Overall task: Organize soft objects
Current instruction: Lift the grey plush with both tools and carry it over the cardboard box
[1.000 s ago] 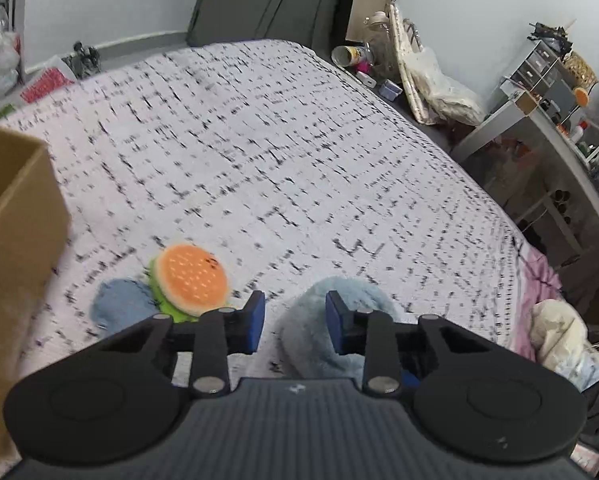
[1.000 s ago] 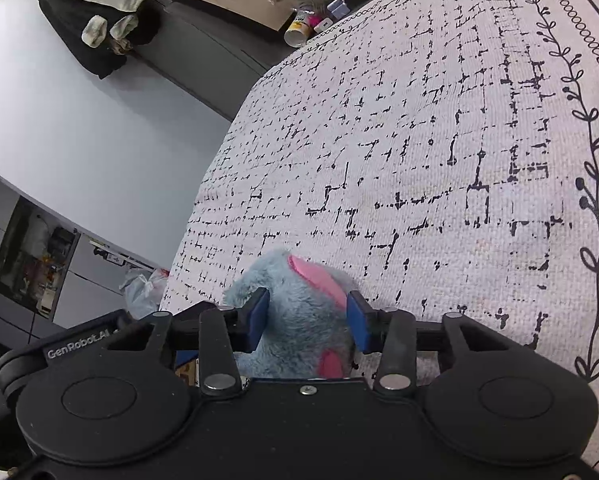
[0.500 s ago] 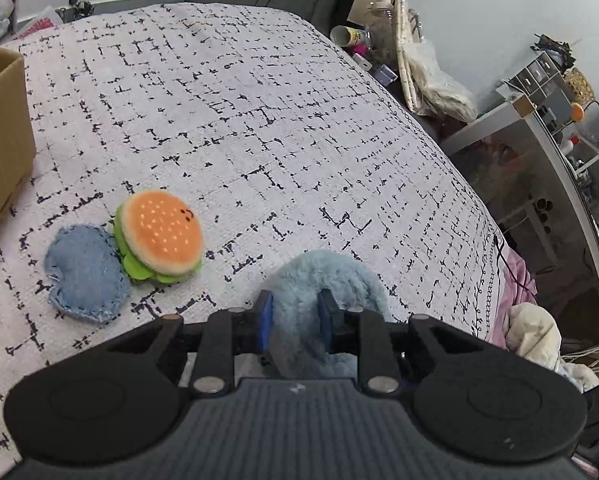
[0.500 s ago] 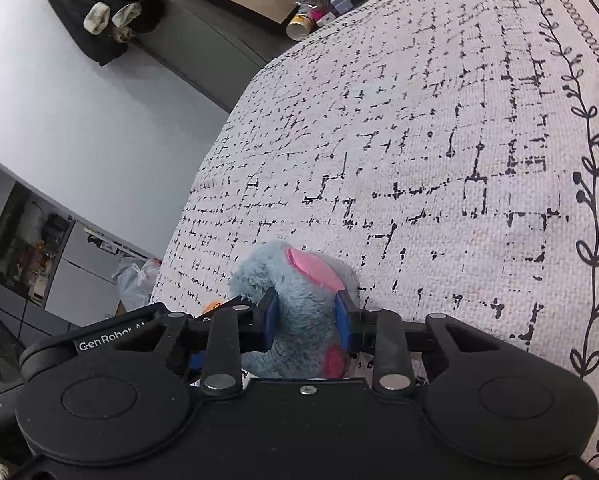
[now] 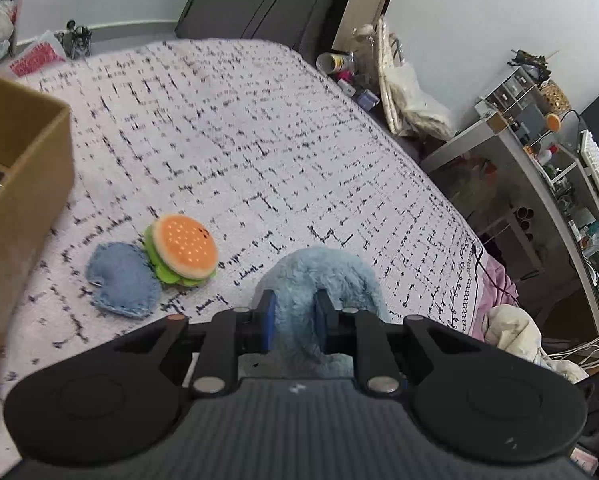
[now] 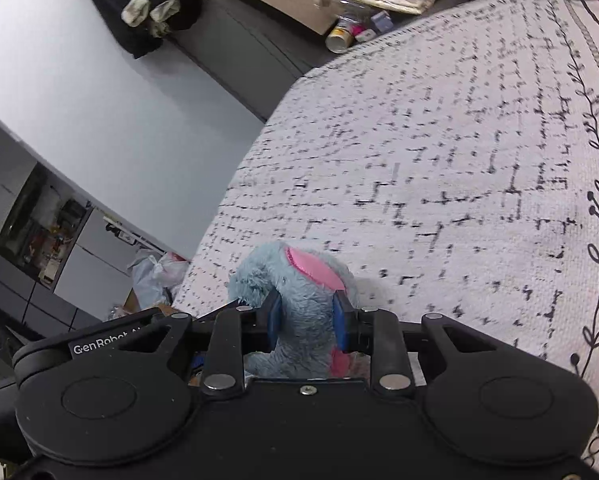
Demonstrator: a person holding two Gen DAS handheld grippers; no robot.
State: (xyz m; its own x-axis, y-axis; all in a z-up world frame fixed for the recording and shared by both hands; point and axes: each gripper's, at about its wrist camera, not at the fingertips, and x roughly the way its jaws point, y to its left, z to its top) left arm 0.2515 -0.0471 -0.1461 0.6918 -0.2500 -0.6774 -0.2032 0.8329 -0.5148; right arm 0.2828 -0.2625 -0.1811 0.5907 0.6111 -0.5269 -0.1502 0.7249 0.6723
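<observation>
My left gripper is shut on a fluffy light-blue plush part low in the left wrist view. Left of it on the bed lie a burger plush and a blue felt heart, touching each other. In the right wrist view my right gripper has a grey-blue plush toy with a pink ear between its blue pads. Its jaws are closing and squeeze the fur. I cannot tell whether both grippers hold the same toy.
An open cardboard box stands at the bed's left side. The patterned bedspread stretches ahead. Right of the bed are a cluttered desk and a pile of laundry. Bottles and bags crowd the far corner.
Both grippers closed their pads onto the blue plush fur. Both rose a little, and the cardboard box sits farther back at the left edge of the left view.
</observation>
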